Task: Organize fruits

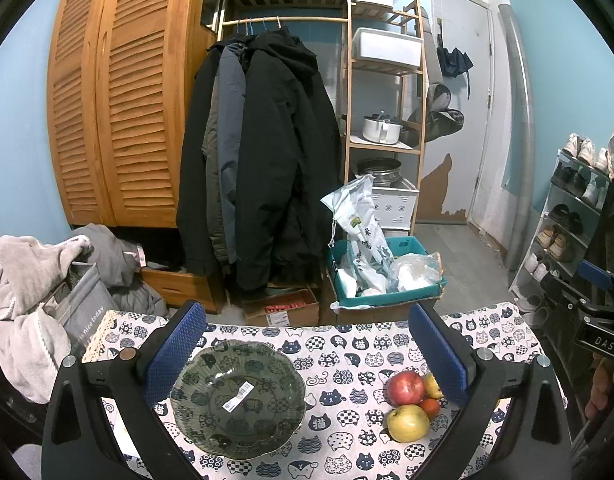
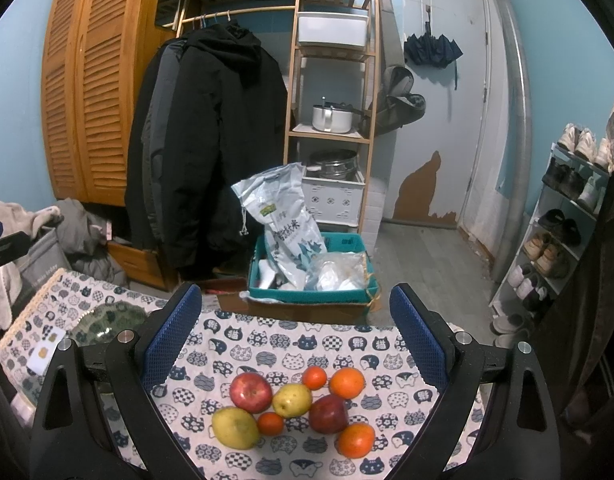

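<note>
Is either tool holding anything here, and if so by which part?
Nothing is held. The left tool is open above the bowl; the right tool is open above the fruit.

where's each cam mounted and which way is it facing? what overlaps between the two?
Left wrist: on the left gripper, facing forward over the green plate; both open blue-padded fingers show, right gripper and a hand at right edge.
Right wrist: on the right gripper, facing forward over the fruit pile; open fingers show.
Shared: cat-print tablecloth, plate, red apple, coats, teal bin.
</note>
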